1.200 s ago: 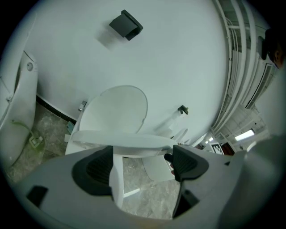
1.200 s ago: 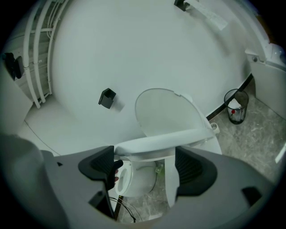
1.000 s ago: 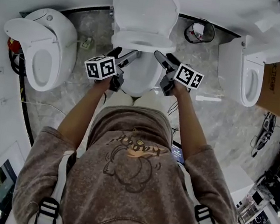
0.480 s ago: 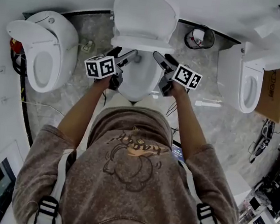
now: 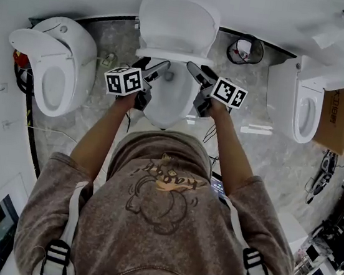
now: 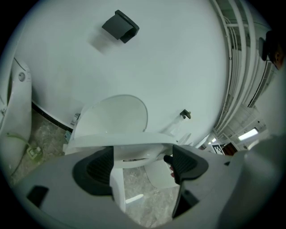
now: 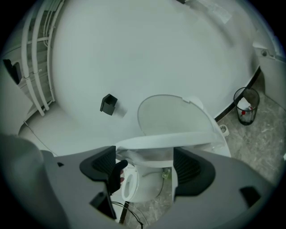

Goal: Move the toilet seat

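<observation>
The left claw point(image 6: 143, 157) and right claw point(image 7: 145, 164), both spread wide, sat under the toilet seat point(image 5: 173, 56), pinching nothing, seemingly to lift it.

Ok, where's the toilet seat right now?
Head view, top centre: the toilet seat is partly raised, between the upright lid and the middle bowl.

Cursive print on sweatshirt point(image 5: 160, 229), not legible.

Wire bin point(image 5: 246, 49), cardboard box point(image 5: 337, 121), marble floor point(image 5: 264, 155)
</observation>
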